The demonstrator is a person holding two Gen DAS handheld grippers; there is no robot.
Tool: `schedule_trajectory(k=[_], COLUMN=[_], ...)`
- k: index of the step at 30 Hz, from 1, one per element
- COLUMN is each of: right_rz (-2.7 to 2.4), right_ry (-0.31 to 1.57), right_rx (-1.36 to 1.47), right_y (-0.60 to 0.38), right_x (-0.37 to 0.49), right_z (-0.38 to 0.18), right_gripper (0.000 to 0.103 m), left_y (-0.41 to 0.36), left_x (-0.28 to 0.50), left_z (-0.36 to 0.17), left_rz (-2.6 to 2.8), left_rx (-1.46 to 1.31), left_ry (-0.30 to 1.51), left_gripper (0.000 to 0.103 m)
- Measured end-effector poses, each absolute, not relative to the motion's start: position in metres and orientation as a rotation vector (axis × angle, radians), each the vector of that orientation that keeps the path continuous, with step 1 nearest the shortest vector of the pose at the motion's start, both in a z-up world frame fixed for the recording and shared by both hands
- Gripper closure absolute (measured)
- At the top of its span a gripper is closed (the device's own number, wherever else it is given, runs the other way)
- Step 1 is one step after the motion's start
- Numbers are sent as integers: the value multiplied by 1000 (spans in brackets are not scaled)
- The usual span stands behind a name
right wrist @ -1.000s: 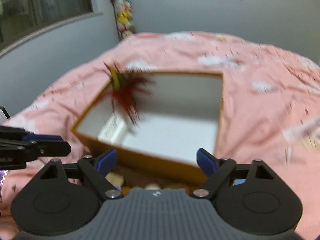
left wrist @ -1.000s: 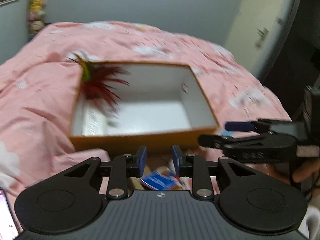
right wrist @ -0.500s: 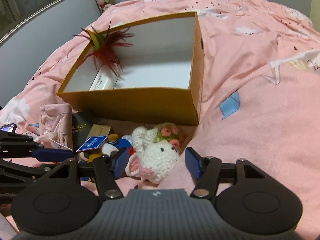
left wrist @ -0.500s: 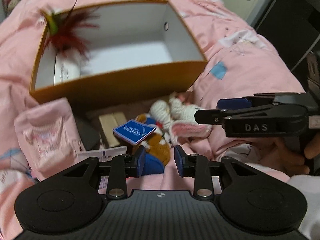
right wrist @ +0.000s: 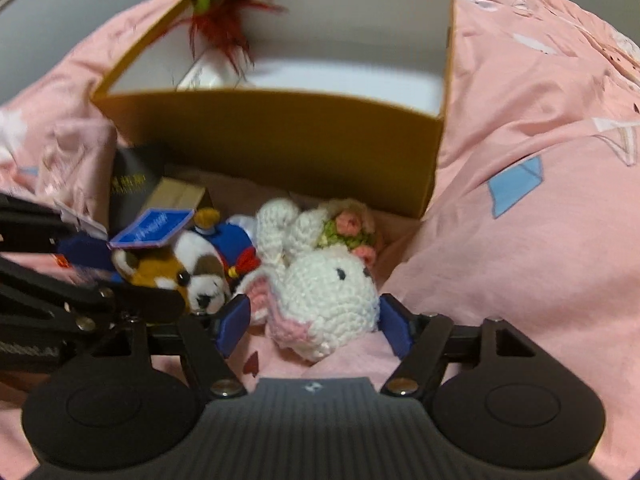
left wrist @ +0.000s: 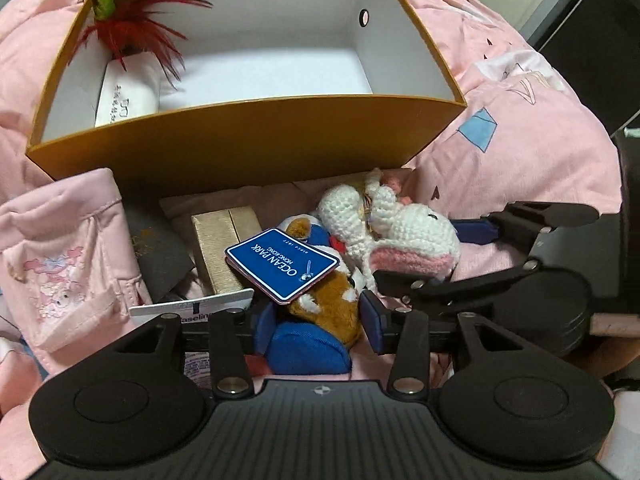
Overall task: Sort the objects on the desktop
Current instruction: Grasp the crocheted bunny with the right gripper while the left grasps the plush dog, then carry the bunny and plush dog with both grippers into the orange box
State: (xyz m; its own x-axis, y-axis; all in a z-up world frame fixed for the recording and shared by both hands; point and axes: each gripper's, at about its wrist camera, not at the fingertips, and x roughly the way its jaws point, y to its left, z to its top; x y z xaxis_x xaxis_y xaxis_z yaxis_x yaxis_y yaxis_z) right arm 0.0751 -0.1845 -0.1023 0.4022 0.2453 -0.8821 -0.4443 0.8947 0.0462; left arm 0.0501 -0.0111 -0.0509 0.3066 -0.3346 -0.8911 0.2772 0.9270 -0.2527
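Box [left wrist: 248,140], orange outside, white inside, on pink quilt [left wrist: 520,112]; holds red feather toy [left wrist: 132,20] and a white packet [left wrist: 124,96] at its left end.

Clutter in front of box: pink pouch [left wrist: 68,256], dark card [left wrist: 160,252], gold case [left wrist: 224,244], fox plush [left wrist: 328,304] with blue tag [left wrist: 282,264], crochet bunny [right wrist: 324,292].

Left gripper [left wrist: 316,322]: jaws opening, either side of the fox plush's blue part, pads not pressing.

Right gripper [right wrist: 314,322]: jaws opening, bunny's head between them; the blurred right-wrist view shows no grip.
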Motion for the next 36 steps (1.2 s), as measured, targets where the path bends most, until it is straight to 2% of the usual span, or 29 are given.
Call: schedule_trajectory(k=[4,6,9,22,36], right_rz=[432,418,424,464,518], right_ry=[1073,1064,1058,1003,880], right_rx=[-242,-243,-227,-203,-141], right_y=[-181,-183,-190,-197,-210], right_x=[76,75,72,52,31], right_z=[-108,-107,-103,-78,-34], right_gripper=[33,44,49,52,52], left_y=[-10,-12,-15,-2,19], left_x=[54,55,54,44,32], left_z=[-57,-61,-64,-61,-25], left_rz=[-410,-410,-410,-385,-379], left_rx=[-78,-75,-52,-130,-239], left_ry=[1211,1227,1234,1190,1097], left_gripper=[48,44,43,49,52])
